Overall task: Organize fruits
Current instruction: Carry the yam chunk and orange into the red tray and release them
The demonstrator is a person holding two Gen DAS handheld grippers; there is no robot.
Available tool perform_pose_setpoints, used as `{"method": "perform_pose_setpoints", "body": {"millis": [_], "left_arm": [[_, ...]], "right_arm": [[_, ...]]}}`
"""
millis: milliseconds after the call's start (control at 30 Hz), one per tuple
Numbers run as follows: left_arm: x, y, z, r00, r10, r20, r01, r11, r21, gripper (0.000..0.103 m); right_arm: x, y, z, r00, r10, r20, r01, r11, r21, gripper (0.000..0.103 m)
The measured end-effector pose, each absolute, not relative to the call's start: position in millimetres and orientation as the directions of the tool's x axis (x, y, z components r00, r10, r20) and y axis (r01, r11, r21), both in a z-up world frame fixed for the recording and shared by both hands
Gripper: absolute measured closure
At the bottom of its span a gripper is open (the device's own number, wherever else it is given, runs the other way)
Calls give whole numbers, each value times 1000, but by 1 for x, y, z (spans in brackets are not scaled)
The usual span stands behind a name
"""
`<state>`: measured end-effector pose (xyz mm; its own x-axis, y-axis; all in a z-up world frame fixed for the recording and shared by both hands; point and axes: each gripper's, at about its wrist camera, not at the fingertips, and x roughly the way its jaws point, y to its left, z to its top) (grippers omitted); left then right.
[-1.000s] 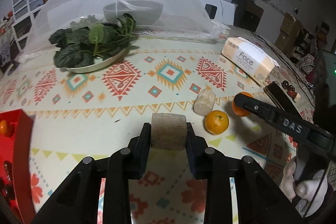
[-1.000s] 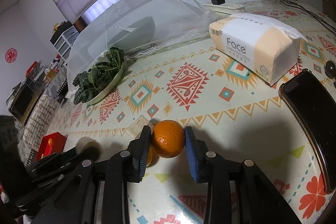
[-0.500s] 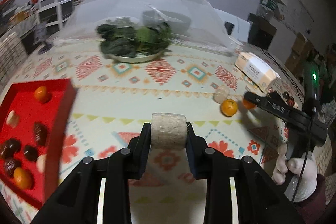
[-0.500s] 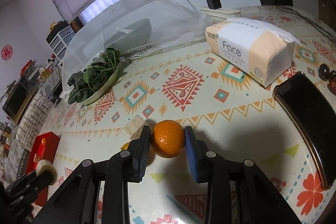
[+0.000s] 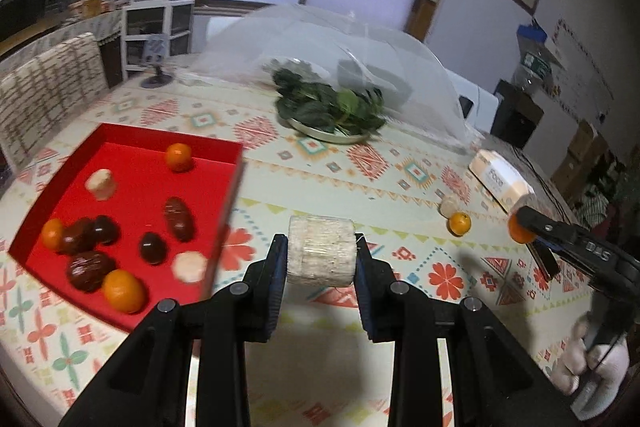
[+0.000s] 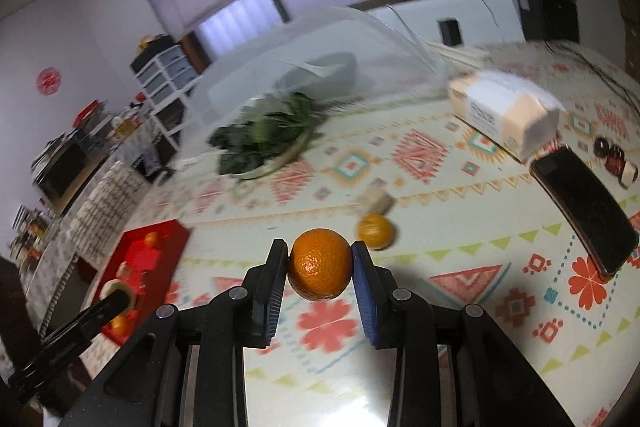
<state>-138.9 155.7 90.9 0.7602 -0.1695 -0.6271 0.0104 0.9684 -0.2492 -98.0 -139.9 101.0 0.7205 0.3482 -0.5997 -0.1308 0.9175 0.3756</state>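
My left gripper [image 5: 321, 253] is shut on a pale cylindrical fruit piece [image 5: 321, 250], held above the table just right of the red tray [image 5: 120, 147]. The tray holds several oranges, dark red fruits and pale pieces. My right gripper [image 6: 320, 263] is shut on an orange [image 6: 319, 263], lifted over the table; it also shows in the left wrist view [image 5: 520, 229]. A second orange [image 6: 375, 231] and a pale fruit piece [image 6: 376, 202] lie on the table beyond it. The red tray [image 6: 160, 235] shows far left in the right wrist view.
A plate of leafy greens [image 5: 332, 107] sits at the edge of a mesh food cover [image 5: 340, 47]. A tissue pack [image 6: 504, 111], a black phone [image 6: 584, 211] and small dark fruits [image 6: 612, 155] lie at the right. A chair [image 5: 48, 83] stands at the left.
Both grippers have lifted and swung left with their fruit. The red tray has come into the left wrist view; the orange and pale piece on the table have receded.
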Motion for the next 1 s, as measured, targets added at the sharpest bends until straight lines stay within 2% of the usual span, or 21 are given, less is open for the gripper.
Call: {"method": "perform_pose_setpoints", "body": {"millis": [400, 1000], "left_arm": [[-168, 218, 108, 824, -28, -565, -118, 968, -220, 72], [-150, 288, 97, 797, 39, -602, -212, 952, -219, 72]], "right_arm": [[-124, -51, 133, 687, 437, -580, -291, 897, 332, 68], [-95, 62, 120, 587, 508, -631, -419, 857, 300, 68]]}}
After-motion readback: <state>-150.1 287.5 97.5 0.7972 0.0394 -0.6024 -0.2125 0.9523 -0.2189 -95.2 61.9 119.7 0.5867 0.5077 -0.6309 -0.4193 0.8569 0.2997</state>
